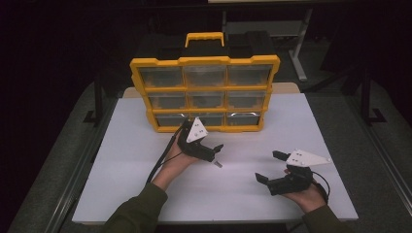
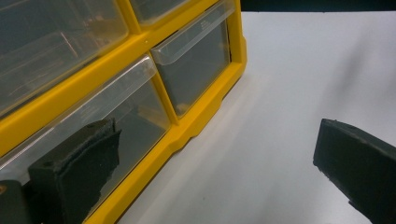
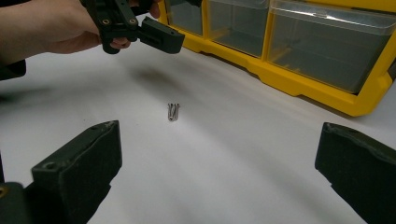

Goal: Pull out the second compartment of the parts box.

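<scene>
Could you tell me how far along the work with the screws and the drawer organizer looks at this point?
Early. A small bundle of screws lies loose on the table, between the open left gripper and open right gripper; neither holds anything. All drawers of the organizer look closed. Picking up the screws and opening a drawer probably remain.

drawer cabinet (image 1: pixel 204 92) upright at far middle of desk (image 1: pixel 301 126), drawers facing person | left gripper (image 1: pixel 214 154) just in front of cabinet's bottom row, left-centre | small metal bits (image 1: pixel 217 164) on desk beside left gripper | right gripper (image 1: pixel 270 167) nearer person, to the right, well apart from cabinet
</scene>
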The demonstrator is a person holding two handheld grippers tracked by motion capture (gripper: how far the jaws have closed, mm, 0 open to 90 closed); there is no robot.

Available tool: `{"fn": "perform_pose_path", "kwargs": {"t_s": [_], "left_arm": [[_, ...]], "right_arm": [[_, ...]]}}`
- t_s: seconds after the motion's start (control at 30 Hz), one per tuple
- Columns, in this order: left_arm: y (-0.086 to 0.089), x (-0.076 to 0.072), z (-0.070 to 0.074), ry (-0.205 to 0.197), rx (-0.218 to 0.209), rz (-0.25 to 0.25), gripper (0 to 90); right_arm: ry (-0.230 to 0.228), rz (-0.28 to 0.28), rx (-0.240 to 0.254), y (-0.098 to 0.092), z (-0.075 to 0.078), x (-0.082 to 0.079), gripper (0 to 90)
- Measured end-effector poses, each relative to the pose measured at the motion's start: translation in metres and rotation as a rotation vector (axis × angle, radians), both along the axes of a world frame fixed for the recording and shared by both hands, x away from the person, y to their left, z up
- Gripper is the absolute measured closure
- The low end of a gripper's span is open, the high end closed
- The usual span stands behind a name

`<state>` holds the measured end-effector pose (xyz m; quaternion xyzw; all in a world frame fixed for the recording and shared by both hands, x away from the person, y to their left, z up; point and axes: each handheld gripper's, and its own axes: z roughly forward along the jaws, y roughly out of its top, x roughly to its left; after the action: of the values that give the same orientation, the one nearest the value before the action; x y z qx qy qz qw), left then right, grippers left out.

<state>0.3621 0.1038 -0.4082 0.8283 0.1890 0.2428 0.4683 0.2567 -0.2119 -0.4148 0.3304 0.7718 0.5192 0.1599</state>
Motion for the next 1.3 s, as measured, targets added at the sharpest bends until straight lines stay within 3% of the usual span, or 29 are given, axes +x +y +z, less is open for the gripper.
{"fn": "perform_pose_path", "kwargs": {"t_s": [0.67,0.8,1.07,1.17,1.3], "left_arm": [[-0.0030,-0.0027,-0.0005,-0.030,0.083,0.013,0.1],[-0.0044,-0.0032,-0.0007,-0.053,0.138,0.012,0.1],[-0.0074,-0.0051,-0.0011,-0.081,0.164,0.010,0.1],[-0.0085,-0.0055,-0.0011,-0.109,0.211,0.008,0.1],[-0.0097,-0.0061,-0.0019,-0.125,0.233,0.013,0.1]], "right_arm": [[-0.004,0.001,0.001,-0.0002,0.0003,-0.0013,0.0],[0.001,0.000,-0.002,-0.0003,0.0000,-0.0006,0.0],[-0.001,0.002,0.000,-0.0005,0.0002,-0.0016,0.0],[-0.001,0.003,0.000,-0.0004,0.0002,-0.0016,0.0],[0.000,0.003,-0.001,-0.0007,0.0001,-0.0015,0.0]]}}
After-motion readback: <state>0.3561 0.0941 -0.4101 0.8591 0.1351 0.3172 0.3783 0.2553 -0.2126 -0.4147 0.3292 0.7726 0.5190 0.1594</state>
